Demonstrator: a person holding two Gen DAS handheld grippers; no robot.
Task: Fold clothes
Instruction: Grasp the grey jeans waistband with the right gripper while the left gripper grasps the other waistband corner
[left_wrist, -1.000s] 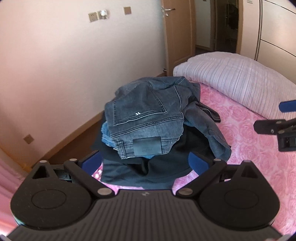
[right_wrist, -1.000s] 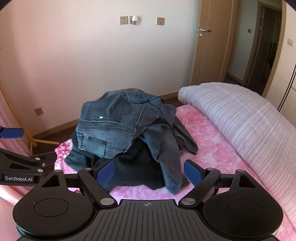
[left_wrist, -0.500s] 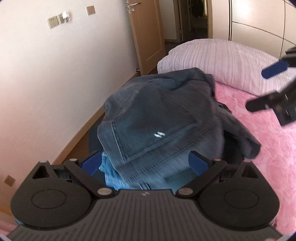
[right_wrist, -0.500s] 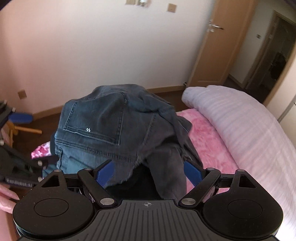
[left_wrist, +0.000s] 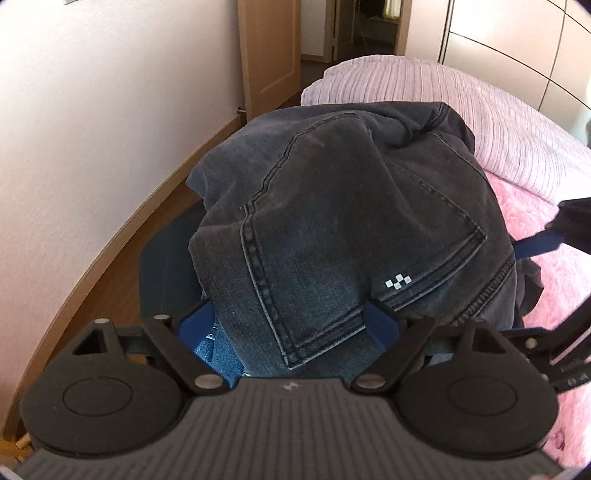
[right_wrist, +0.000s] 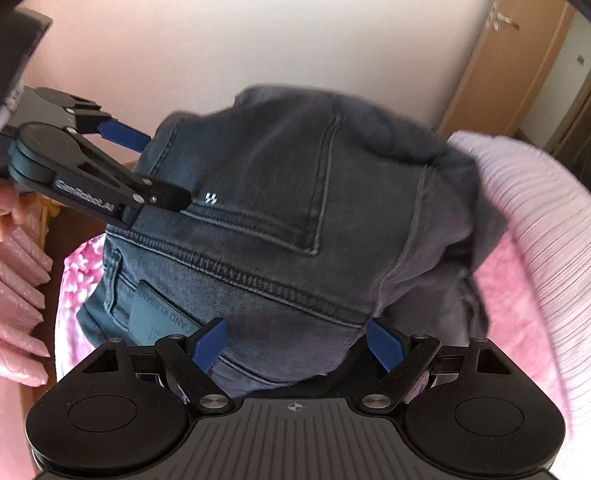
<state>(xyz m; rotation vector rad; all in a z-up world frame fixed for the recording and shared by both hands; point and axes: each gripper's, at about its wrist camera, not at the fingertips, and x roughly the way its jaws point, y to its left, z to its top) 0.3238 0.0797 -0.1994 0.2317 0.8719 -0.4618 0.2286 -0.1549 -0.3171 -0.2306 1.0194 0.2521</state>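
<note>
A pair of dark grey jeans (left_wrist: 332, 221) tops a heap of clothes on the bed, back pocket up, and fills both views (right_wrist: 295, 184). My left gripper (left_wrist: 288, 325) is low over the pocket's lower corner. Its jaws are closing with a hump of denim between the blue pads, which are not pressing on it. The right wrist view shows the left gripper (right_wrist: 166, 169) at the pile's left side. My right gripper (right_wrist: 297, 347) stands open over the waistband, beside the leather patch (right_wrist: 159, 314). One of its blue fingers (left_wrist: 535, 248) shows at the right edge.
Lighter blue denim (left_wrist: 210, 350) and a black garment (right_wrist: 351, 376) lie under the jeans. The pink floral bedspread (left_wrist: 528, 206) and a striped lilac duvet (left_wrist: 480, 110) lie to the right. A wall, wooden floor (left_wrist: 110, 277) and door (left_wrist: 269, 48) are to the left. A hand (right_wrist: 7, 214) holds the left gripper.
Both grippers have dropped and moved in on the clothes heap, so the jeans now fill each view. The left jaws have narrowed slightly around the denim.
</note>
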